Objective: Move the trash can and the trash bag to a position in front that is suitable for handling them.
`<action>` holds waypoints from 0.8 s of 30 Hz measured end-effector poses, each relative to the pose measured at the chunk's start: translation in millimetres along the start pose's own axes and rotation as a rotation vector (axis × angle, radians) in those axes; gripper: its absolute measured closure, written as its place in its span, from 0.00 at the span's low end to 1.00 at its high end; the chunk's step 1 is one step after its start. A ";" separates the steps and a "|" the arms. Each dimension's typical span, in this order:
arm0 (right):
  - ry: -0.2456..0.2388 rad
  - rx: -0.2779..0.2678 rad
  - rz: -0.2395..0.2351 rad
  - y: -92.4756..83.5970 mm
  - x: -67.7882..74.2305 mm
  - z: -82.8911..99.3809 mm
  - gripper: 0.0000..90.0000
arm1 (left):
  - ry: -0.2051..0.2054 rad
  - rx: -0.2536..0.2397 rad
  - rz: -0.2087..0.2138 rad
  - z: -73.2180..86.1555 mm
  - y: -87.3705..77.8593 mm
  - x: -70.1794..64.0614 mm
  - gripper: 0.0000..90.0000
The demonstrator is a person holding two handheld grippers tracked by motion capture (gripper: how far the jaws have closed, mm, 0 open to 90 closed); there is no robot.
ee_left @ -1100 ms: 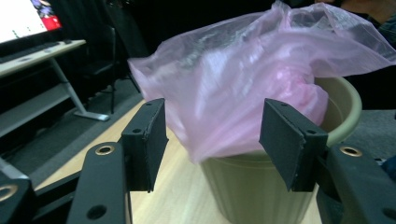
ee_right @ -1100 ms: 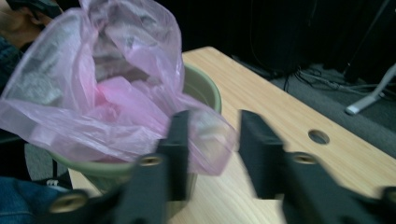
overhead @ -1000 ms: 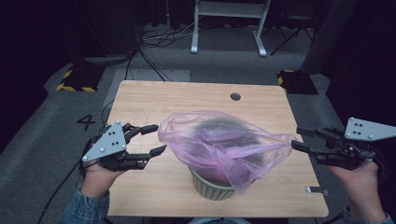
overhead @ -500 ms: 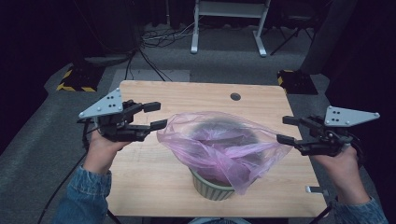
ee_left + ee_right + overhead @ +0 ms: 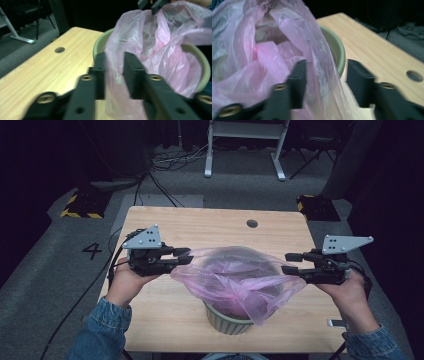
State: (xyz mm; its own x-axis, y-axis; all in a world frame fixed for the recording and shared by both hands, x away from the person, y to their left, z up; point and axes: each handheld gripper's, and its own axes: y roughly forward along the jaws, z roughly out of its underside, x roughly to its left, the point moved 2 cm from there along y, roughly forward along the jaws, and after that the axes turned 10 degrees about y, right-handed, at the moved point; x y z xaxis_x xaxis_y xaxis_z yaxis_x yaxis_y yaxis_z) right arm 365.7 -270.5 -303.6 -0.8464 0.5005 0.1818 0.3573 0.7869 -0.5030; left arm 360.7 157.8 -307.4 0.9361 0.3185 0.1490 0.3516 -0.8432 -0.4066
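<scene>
Nearby, table hole (image 5: 252, 223) beyond bucket (image 5: 227, 322).

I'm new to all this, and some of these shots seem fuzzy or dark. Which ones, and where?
High view: the wooden table is evenly lit and fairly sharp, while the room around it falls into darkness. Left gripper view: the black jaws smear at the bottom and the pink bag is soft. Right gripper view: the bag and green bin are hazy, the jaws blurred.

A thin pink plastic bag (image 5: 239, 282) sits in a round green bin (image 5: 226, 322) on the wooden table (image 5: 210, 222), near its front edge.
</scene>
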 end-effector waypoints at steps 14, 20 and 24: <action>0.036 0.036 -0.018 11.1 -13.0 3.9 0.69 | 0.048 -0.078 -0.159 -0.6 2.7 0.8 1.00; 0.018 0.038 -0.002 10.2 -14.7 4.7 0.95 | 0.043 -0.069 -0.203 4.5 10.0 7.6 1.00; 0.044 0.010 0.033 8.6 -23.7 1.5 0.97 | 0.020 -0.034 -0.222 10.1 21.0 16.7 0.99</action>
State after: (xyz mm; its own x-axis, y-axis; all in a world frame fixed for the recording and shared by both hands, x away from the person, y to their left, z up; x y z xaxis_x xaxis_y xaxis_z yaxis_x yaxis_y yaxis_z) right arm 388.3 -276.2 -313.4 -0.8157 0.5419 0.2022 0.3808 0.7663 -0.5174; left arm 383.6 149.8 -322.5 0.8357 0.4895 0.2491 0.5484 -0.7676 -0.3317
